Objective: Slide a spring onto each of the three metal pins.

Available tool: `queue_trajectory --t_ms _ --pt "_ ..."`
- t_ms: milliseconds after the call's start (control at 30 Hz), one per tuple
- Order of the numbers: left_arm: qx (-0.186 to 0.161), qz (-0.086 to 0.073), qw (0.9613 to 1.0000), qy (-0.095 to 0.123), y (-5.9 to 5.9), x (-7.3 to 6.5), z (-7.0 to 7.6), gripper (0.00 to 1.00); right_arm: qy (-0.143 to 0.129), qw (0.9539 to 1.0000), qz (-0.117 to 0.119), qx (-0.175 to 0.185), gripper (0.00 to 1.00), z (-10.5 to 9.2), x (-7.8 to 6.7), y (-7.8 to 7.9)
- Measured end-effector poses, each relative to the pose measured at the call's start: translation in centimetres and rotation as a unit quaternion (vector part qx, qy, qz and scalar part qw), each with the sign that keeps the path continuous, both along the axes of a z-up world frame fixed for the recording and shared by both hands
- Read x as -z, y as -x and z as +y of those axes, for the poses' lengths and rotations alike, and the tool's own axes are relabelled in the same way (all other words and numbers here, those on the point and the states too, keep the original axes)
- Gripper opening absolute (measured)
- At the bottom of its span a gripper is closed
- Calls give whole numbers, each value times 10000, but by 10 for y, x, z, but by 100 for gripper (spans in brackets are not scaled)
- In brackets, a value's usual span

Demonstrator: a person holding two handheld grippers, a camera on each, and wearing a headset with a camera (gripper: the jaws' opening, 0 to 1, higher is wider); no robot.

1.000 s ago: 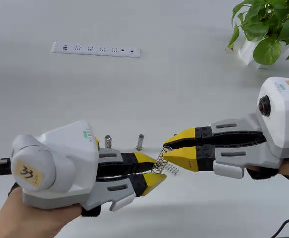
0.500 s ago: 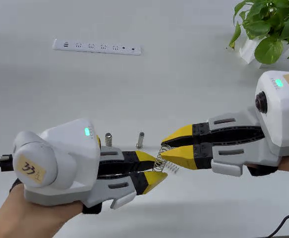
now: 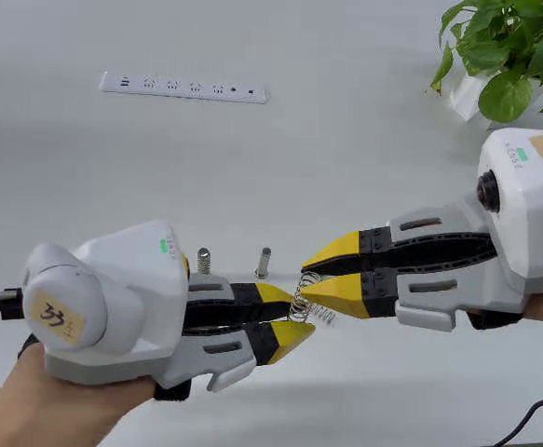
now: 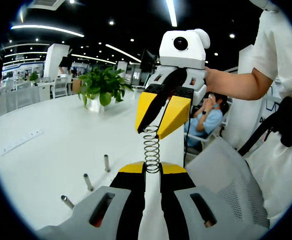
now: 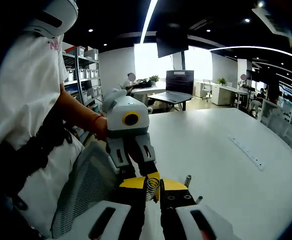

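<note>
A thin metal spring is stretched in the air between both grippers. My left gripper comes in from the lower left and is shut on the spring's near end. My right gripper reaches in from the right and is shut on the other end. In the left gripper view the spring rises from my left gripper to the right gripper. Two upright metal pins stand just behind the grippers. Three bare pins stand in a row in the left gripper view.
A white power strip lies at the back of the white table. A potted plant stands at the back right. What looks like another spring lies on the table under the right gripper. A mesh chair is by the person.
The right gripper has edged slightly left and up. The spring stays held between both grippers, and the pins have not moved.
</note>
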State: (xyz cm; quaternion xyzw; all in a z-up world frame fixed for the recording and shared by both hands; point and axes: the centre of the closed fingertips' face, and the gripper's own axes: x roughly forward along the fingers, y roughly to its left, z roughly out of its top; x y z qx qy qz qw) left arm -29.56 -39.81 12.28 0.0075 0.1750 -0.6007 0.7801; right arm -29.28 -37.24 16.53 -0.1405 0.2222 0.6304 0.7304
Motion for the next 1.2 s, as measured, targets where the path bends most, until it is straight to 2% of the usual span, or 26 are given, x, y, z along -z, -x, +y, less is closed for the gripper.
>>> queue_trajectory --t_ms 233,467,567,733,800,867,967,1067,1100,1200 --pt "25 -23 10000 -11 1 1 1 6 14 10000 71 6 7 0 0 0" --pt "37 -38 10000 15 1 -2 1 6 124 9998 122 -49 15 -2 1 -1" --pt "61 -58 10000 -9 1 -2 1 6 233 9994 114 -217 17 -3 -1 -1" --pt "122 -73 9999 -42 2 -1 -1 6 718 9941 103 -805 21 -8 -2 1" --pt "127 -86 9999 -41 1 -2 -1 6 874 9902 120 -1083 22 -8 -2 1" --pt "135 -93 9999 -44 1 -2 -2 6 1108 9846 12 -1354 21 -8 -1 0" --pt "159 -112 9998 -76 1 -1 -1 6 1355 9765 -1 -1673 21 -5 -1 -2" --pt "168 -115 9998 -78 1 -1 -1 6 1566 9657 74 -2069 20 -3 0 2" --pt "168 -124 9997 -85 0 -1 -1 6 1691 9596 53 -2250 19 -3 2 4" --pt "160 -128 9997 -90 -1 -1 0 6 1984 9467 25 -2537 18 -4 7 6"
